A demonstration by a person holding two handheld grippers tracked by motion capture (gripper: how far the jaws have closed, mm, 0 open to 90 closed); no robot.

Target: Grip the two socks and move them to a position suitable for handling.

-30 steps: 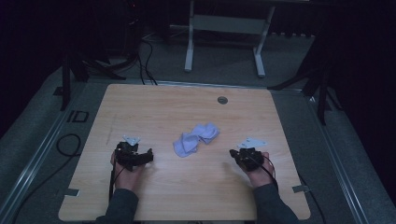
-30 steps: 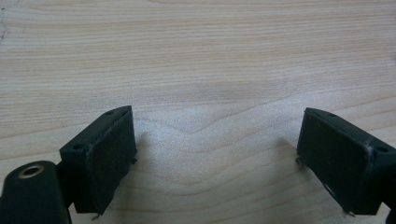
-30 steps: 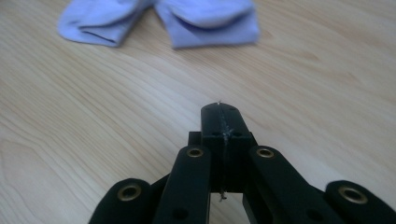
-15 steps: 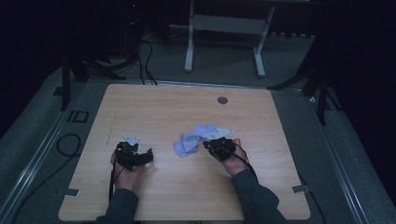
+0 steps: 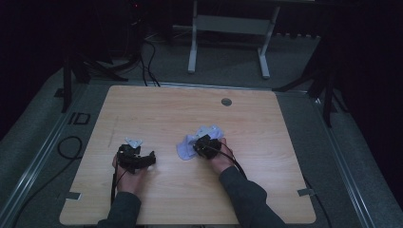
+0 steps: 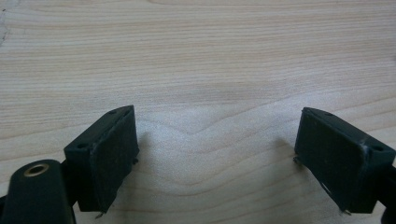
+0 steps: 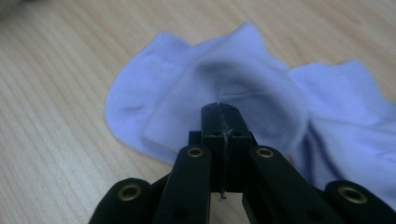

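My right claw (image 7: 223, 122) is clenched with nothing between, tips over the pale socks (image 7: 196, 93) at frame center. My left claw (image 6: 215, 154) rests released, low in the frame. Next, I think, I must spread the right one to take one sock.

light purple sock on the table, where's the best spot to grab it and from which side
Probably the rounded end of the light purple sock, where the fabric lies free on the wood with a raised fold beside it. Coming from above, jaws straddling that fold, looks best, since the rest lies flat and bunched. The right gripper sits shut over the sock, so it must open first; the left gripper stands open over bare table.
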